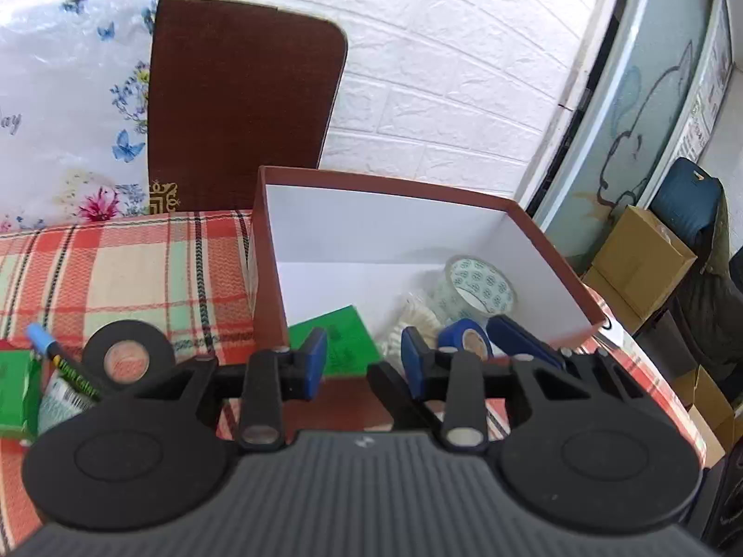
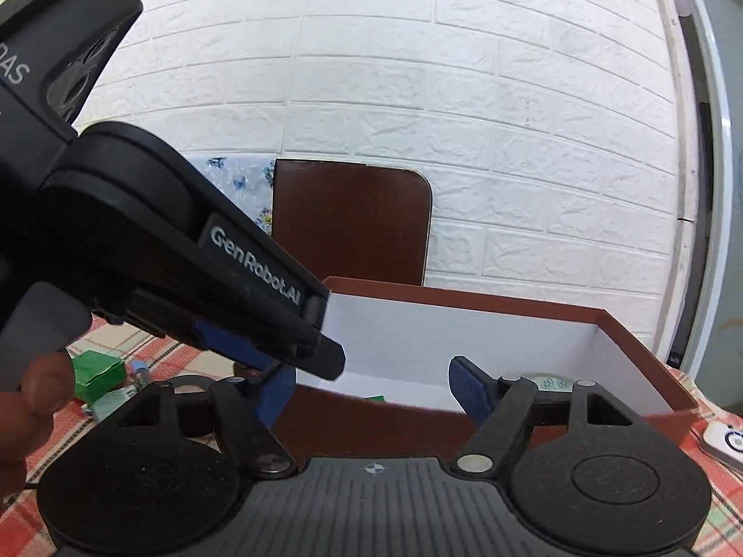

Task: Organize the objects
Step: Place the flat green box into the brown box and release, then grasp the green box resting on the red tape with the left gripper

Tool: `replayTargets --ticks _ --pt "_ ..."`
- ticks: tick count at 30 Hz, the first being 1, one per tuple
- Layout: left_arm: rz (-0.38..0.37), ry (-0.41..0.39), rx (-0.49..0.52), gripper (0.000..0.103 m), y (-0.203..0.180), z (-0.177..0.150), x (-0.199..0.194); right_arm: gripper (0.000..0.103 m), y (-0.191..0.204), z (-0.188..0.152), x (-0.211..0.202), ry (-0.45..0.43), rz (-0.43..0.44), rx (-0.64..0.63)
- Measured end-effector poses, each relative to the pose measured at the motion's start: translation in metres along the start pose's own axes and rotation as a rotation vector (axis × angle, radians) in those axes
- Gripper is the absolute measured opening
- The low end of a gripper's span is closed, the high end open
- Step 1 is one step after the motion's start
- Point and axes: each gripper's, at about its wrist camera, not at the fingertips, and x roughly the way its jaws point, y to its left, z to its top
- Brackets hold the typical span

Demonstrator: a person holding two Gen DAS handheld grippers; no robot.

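Box (image 1: 548, 250), brown outside and white inside, sits open on the plaid cloth (image 1: 116, 269) at the table's right end, its far side near the brick wall. Already inside: green pad (image 1: 348, 339), clear patterned tape roll (image 1: 483, 288), blue tape roll (image 1: 466, 339), something white and frilly (image 1: 420, 318). Not yet boxed, on the cloth to the left: black tape roll (image 1: 125, 352), blue-capped marker (image 1: 60, 357), green packet (image 1: 16, 390).

Left gripper (image 1: 364, 357) hangs over the box's near rim, jaws partly apart, nothing between them. Right gripper (image 2: 371, 390) also empty, jaws wider, pointing into the box from the near side.

Risks, as I read it:
- Both grippers crowd the same near edge. In the right wrist view the left gripper crosses just in front of the right one's left finger, so a swing toward the loose items could knock one tool into the other.
- Box rim is close under the left fingers. A low sweep leftward could catch the wall and shove or tip the box, which looks like light cardboard.
- Black roll lies flat, so a narrow jaw may slip off its outer edge; it needs a wider opening.
- Marker rests across the packet and a wrapped item. Grabbing one likely drags the others.
- White device (image 2: 724, 441) right of the box sits near the table edge, so a nudged box could push it off.
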Motion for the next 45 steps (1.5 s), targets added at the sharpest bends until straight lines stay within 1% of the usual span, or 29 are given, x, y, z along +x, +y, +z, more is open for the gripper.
replayTargets --ticks 2,4,7,9,12,14,15,16,17,18,19,21,23,24,25,26,27,28,30,32,34,35,36,37,38,40,42,44,45 --pt "-0.008 -0.025 0.022 0.038 -0.004 -0.006 -0.016 0.072 0.001 -0.005 -0.013 -0.007 0.000 0.001" --pt "-0.029 -0.035 0.027 0.038 -0.005 -0.013 -0.031 0.073 0.002 -0.008 -0.024 0.010 0.009 0.003" --pt "-0.022 -0.035 0.032 0.039 0.000 -0.030 -0.049 0.076 0.004 -0.019 -0.032 0.085 0.051 0.031" --pt "0.005 0.003 0.025 0.039 0.010 -0.046 -0.052 0.076 0.010 -0.031 -0.031 0.178 0.094 0.056" --pt "0.075 0.094 -0.015 0.039 0.033 -0.076 -0.049 0.076 0.025 -0.046 -0.027 0.334 0.175 0.077" --pt "0.152 0.149 -0.038 0.039 0.053 -0.097 -0.047 0.075 0.033 -0.056 -0.019 0.418 0.229 0.070" --pt "0.188 0.181 -0.059 0.039 0.064 -0.108 -0.047 0.077 0.038 -0.058 -0.018 0.438 0.242 0.055" --pt "0.196 0.185 -0.085 0.035 0.076 -0.118 -0.050 0.079 0.043 -0.058 -0.020 0.432 0.242 0.024" --pt "0.178 0.149 -0.096 0.035 0.084 -0.122 -0.059 0.079 0.048 -0.057 -0.021 0.435 0.256 0.000" --pt "0.195 0.134 -0.105 0.035 0.092 -0.125 -0.067 0.078 0.051 -0.057 -0.018 0.439 0.271 -0.010" --pt "0.239 0.119 -0.117 0.035 0.101 -0.126 -0.073 0.078 0.053 -0.058 -0.013 0.440 0.278 -0.015" --pt "0.298 0.091 -0.174 0.035 0.126 -0.125 -0.082 0.078 0.060 -0.054 -0.006 0.438 0.294 -0.025" --pt "0.303 0.056 -0.260 0.034 0.153 -0.125 -0.090 0.077 0.076 -0.049 0.000 0.409 0.314 -0.058" --pt "0.308 0.042 -0.285 0.033 0.164 -0.124 -0.092 0.077 0.084 -0.046 0.003 0.388 0.320 -0.083" --pt "0.304 0.033 -0.303 0.032 0.173 -0.125 -0.094 0.074 0.092 -0.043 0.008 0.371 0.321 -0.106" --pt "0.287 0.023 -0.324 0.029 0.181 -0.126 -0.095 0.068 0.097 -0.036 0.011 0.352 0.325 -0.122" --pt "0.268 0.015 -0.344 0.029 0.186 -0.126 -0.097 0.065 0.104 -0.029 0.015 0.331 0.331 -0.136" --pt "0.253 0.007 -0.360 0.029 0.189 -0.127 -0.097 0.058 0.111 -0.023 0.019 0.309 0.330 -0.155" --pt "0.242 -0.010 -0.360 0.029 0.188 -0.131 -0.098 0.052 0.126 -0.011 0.031 0.273 0.318 -0.207" --pt "0.241 -0.023 -0.346 0.029 0.186 -0.134 -0.099 0.047 0.138 0.001 0.043 0.281 0.329 -0.213" --pt "0.230 -0.027 -0.354 0.029 0.188 -0.133 -0.100 0.047 0.146 0.012 0.048 0.287 0.403 -0.175" --pt "0.216 -0.027 -0.377 0.030 0.192 -0.132 -0.102 0.047 0.153 0.015 0.050 0.278 0.424 -0.178" --pt "0.210 -0.028 -0.401 0.031 0.196 -0.129 -0.105 0.048 0.162 0.015 0.052 0.266 0.431 -0.200" --pt "0.226 -0.039 -0.409 0.032 0.202 -0.124 -0.108 0.055 0.170 0.015 0.055 0.257 0.437 -0.227" --pt "0.245 -0.060 -0.404 0.034 0.206 -0.119 -0.112 0.059 0.177 0.014 0.057 0.250 0.440 -0.249" --pt "0.251 -0.105 -0.405 0.036 0.217 -0.104 -0.119 0.059 0.188 0.010 0.062 0.250 0.445 -0.285" --pt "0.227 -0.137 -0.425 0.037 0.230 -0.087 -0.122 0.059 0.193 0.007 0.067 0.253 0.441 -0.296" --pt "0.212 -0.153 -0.414 0.042 0.237 -0.070 -0.119 0.065 0.193 0.004 0.070 0.262 0.440 -0.296" --pt "0.211 -0.149 -0.399 0.042 0.238 -0.062 -0.113 0.065 0.194 0.002 0.073 0.271 0.443 -0.298"
